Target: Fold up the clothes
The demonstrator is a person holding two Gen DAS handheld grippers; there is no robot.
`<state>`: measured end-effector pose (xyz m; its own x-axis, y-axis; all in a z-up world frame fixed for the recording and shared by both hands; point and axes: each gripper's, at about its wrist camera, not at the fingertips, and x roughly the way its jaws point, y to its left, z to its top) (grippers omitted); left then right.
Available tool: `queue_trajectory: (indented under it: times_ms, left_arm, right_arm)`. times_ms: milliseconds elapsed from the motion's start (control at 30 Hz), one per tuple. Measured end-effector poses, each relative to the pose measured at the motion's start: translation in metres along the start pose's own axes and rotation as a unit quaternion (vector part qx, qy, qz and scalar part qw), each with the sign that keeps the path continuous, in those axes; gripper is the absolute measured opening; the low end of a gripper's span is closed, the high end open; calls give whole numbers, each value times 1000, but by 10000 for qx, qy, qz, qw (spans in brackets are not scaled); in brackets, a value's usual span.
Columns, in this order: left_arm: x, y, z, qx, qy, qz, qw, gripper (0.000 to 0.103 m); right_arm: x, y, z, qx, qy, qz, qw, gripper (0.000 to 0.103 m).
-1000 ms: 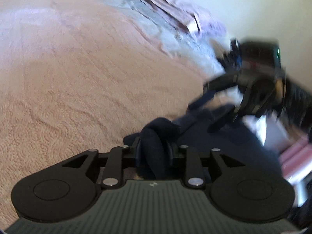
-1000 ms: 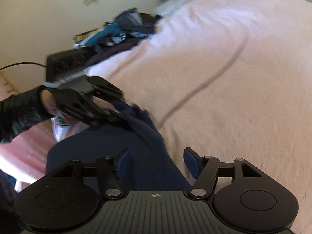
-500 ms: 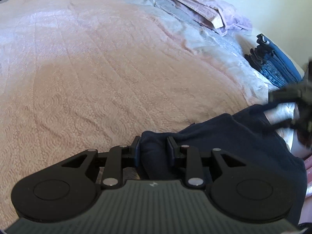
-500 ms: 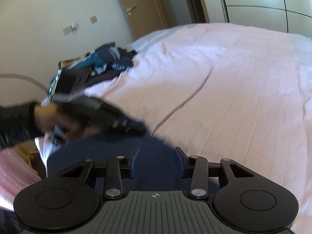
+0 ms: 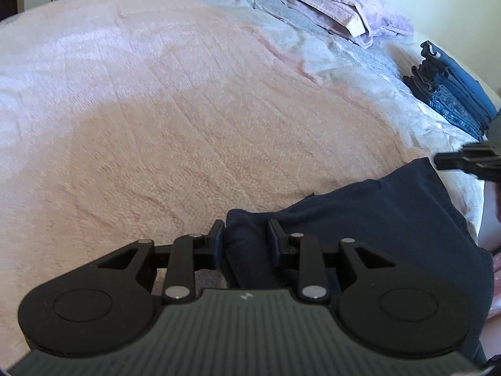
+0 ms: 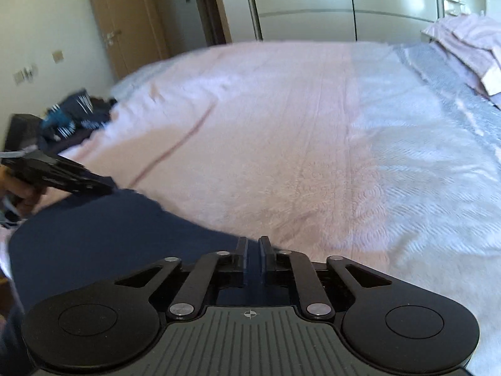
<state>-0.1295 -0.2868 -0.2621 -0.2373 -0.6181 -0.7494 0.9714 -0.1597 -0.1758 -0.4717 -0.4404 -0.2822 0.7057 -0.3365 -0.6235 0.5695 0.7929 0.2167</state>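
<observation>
A navy garment (image 5: 391, 219) lies spread along the near edge of a pink bedspread (image 5: 188, 109). My left gripper (image 5: 247, 235) is shut on a bunched corner of it. At the right edge of the left wrist view my right gripper (image 5: 438, 160) holds the far corner. In the right wrist view the garment (image 6: 109, 235) stretches leftward to the left gripper (image 6: 108, 189). My right gripper (image 6: 253, 247) has its jaws closing, and they stand narrow with the navy edge pinched between them.
A stack of folded jeans (image 5: 451, 94) sits at the right side of the bed, with lilac pillows (image 5: 338, 9) at the head. A heap of unfolded dark clothes (image 6: 72, 116) lies at the far left corner. A wardrobe (image 6: 313, 0) and a door (image 6: 125, 25) stand beyond.
My right gripper swung away from the left one and its jaws narrowed onto the garment's edge. The cloth went from a bunched clump to a sheet stretched between both grippers.
</observation>
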Motion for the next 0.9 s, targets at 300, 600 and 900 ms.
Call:
queue_trajectory:
  times_ms: [300,600,900]
  left_arm:
    - [-74,-44,-15,928,-444,-181,9945,24]
    - [-38,-34,-43,715,2,-181,9973,27]
    - [-45,-26,-32,613,-218,-135,9978,22]
  right_arm:
    - [2,28,-42,-103,194,411,9989,38]
    - [-18,23,-39,-125,72,-305,9994,38]
    - [-17,72,-58,-271,401,161,9987,38]
